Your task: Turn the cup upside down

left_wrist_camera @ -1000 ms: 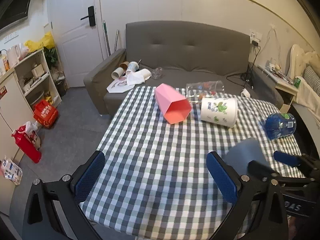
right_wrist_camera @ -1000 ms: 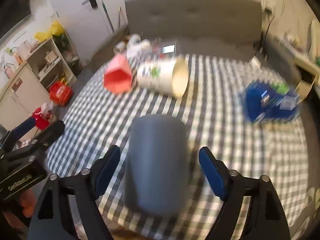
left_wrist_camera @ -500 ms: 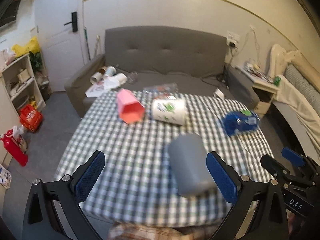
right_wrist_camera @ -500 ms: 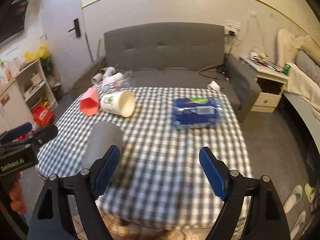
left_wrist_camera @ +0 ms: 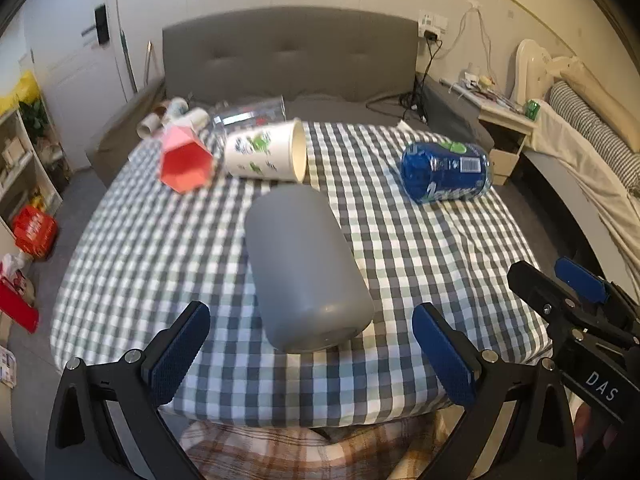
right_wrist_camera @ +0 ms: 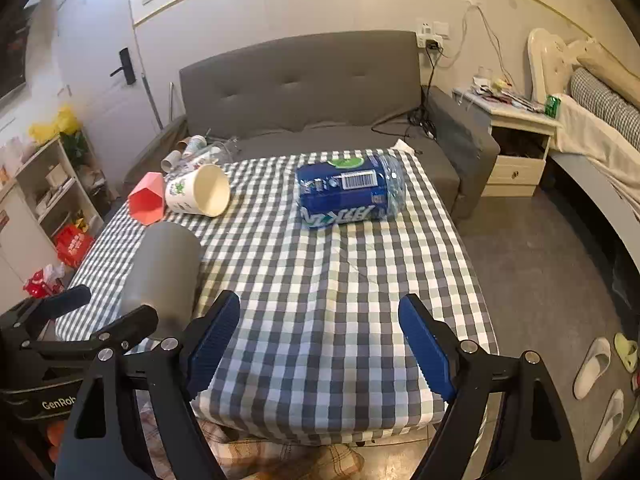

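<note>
grey cup point(left_wrist_camera: 306, 268) stands mouth-down at centre frame on the bench point(left_wrist_camera: 420, 248); left tongs point(left_wrist_camera: 316, 356) and right tongs point(right_wrist_camera: 320, 346) wide, empty, flanking nothing.

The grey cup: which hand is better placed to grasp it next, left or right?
Left. The grey cup lies straight ahead of the open left tongs; the right tongs point past it, beside it.

pink cup point(left_wrist_camera: 185, 163), paper cup point(left_wrist_camera: 264, 155), blue jar point(left_wrist_camera: 446, 172)
</note>
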`<act>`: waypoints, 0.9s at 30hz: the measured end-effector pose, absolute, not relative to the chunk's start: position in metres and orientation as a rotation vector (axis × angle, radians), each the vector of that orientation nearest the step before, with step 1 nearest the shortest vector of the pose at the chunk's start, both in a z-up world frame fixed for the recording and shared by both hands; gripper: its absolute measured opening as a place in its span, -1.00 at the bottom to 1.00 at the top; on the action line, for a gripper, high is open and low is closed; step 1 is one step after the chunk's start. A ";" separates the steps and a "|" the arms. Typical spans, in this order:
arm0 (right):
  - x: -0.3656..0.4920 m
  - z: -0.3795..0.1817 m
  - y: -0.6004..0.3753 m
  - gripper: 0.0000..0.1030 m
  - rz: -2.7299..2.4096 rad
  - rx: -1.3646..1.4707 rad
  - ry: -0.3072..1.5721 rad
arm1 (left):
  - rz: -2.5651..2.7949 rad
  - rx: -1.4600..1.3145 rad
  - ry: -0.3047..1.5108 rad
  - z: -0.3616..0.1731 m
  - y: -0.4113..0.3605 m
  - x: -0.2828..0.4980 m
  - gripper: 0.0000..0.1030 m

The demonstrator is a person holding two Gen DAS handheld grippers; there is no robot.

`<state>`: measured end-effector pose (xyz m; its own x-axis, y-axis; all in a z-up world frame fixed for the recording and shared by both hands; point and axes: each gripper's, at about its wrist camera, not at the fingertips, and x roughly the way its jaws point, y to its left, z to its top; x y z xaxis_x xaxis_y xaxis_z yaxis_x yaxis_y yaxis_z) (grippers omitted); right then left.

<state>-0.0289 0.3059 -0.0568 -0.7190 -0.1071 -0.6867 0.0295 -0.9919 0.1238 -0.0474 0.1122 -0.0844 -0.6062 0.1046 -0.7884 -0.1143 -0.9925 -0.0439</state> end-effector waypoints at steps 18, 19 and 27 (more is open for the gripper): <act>-0.042 -0.075 0.308 0.59 -2.825 1.219 -0.152 | 2.593 -1.467 -0.055 -0.120 0.109 -0.072 0.45; -0.043 -0.076 0.308 0.59 -2.821 1.223 -0.157 | 2.595 -1.455 -0.049 -0.116 0.108 -0.071 0.45; -0.041 -0.077 0.301 0.59 -2.795 1.219 -0.157 | 2.651 -1.355 0.012 -0.084 0.098 -0.071 0.44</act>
